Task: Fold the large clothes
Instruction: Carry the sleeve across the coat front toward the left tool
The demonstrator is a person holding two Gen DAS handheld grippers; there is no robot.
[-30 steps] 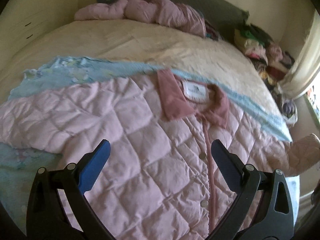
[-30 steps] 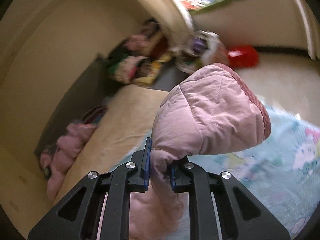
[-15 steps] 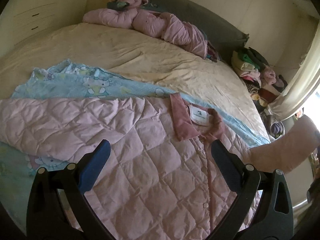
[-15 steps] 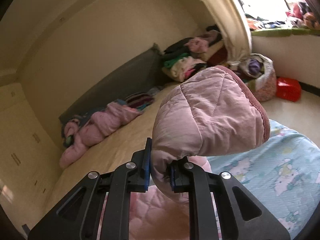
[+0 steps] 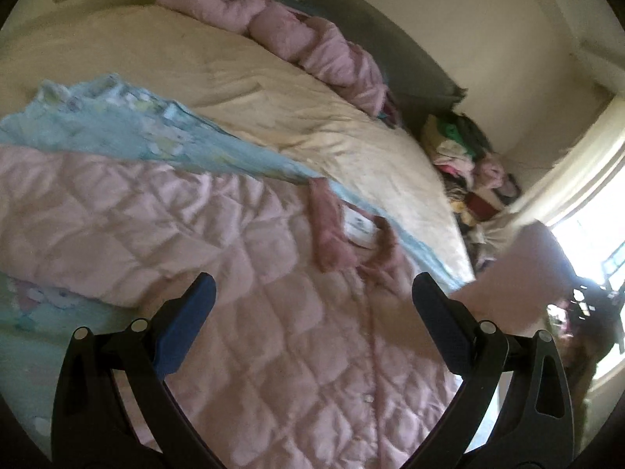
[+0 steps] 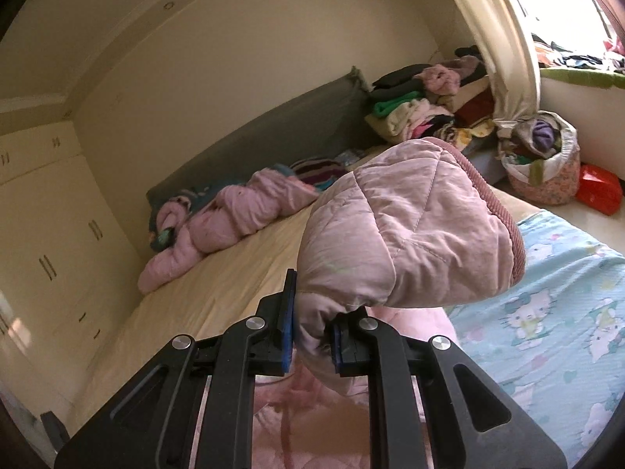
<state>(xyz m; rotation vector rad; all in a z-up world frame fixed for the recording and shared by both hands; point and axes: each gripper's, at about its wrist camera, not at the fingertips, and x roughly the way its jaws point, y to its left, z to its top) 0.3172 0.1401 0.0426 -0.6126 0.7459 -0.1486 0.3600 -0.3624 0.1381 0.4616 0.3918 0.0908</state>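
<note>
A pink quilted coat [image 5: 273, 312] lies front up on the bed, its darker collar [image 5: 332, 230] and white label toward the far side. My left gripper [image 5: 312, 305] hovers above the coat's chest, open, with nothing between its blue pads. My right gripper [image 6: 312, 332] is shut on the coat's sleeve [image 6: 402, 234] close to the cuff, and the cuff end with its ribbed pink edge bulges up past the fingers. In the left wrist view that lifted sleeve [image 5: 519, 273] hangs in the air at the right, off the bed's edge.
A light blue cartoon-print sheet [image 6: 547, 312] lies under the coat on a cream bedspread [image 5: 195, 78]. Another pink padded garment [image 6: 218, 226] lies by the grey headboard [image 6: 273, 133]. Piled clothes [image 6: 429, 101], a full fabric basket [image 6: 543, 156] and a red bag [image 6: 599, 191] stand beside the bed.
My right gripper has carried the sleeve up and swung toward the bed; the headboard and wardrobe now fill its view. The left gripper has drifted and rolled, staying open above the coat.
</note>
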